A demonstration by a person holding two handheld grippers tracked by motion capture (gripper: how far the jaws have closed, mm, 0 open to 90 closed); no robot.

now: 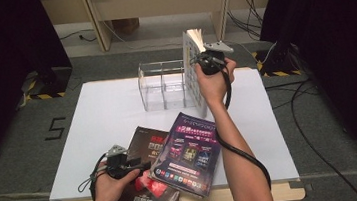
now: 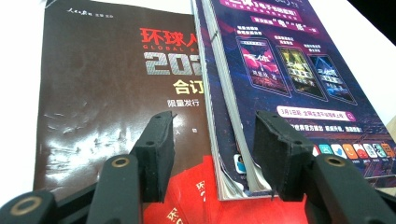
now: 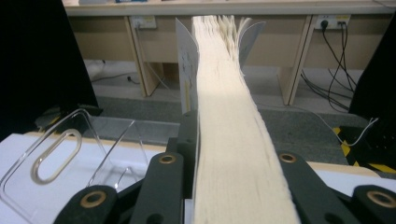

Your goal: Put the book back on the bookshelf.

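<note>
My right gripper (image 1: 200, 61) is raised at the back of the table, shut on a thick white book (image 1: 193, 76) that it holds upright on edge. In the right gripper view the book's cream page edge (image 3: 229, 126) runs up between the two jaws, which press on its sides. The book stands just right of a clear acrylic divider rack (image 1: 162, 88). Near the front edge my left gripper (image 1: 140, 166) is open and low over two magazines. Its pads (image 2: 159, 149) stand apart around the lower corner of a purple magazine (image 2: 280, 60), which overlaps a dark brown one (image 2: 107, 93).
A white sheet (image 1: 103, 118) covers the wooden table. The clear rack (image 3: 70, 144) has an oval handle cut-out and empty compartments. Beyond the table are desk legs, wall sockets and cables on a grey floor, with black curtains at both sides.
</note>
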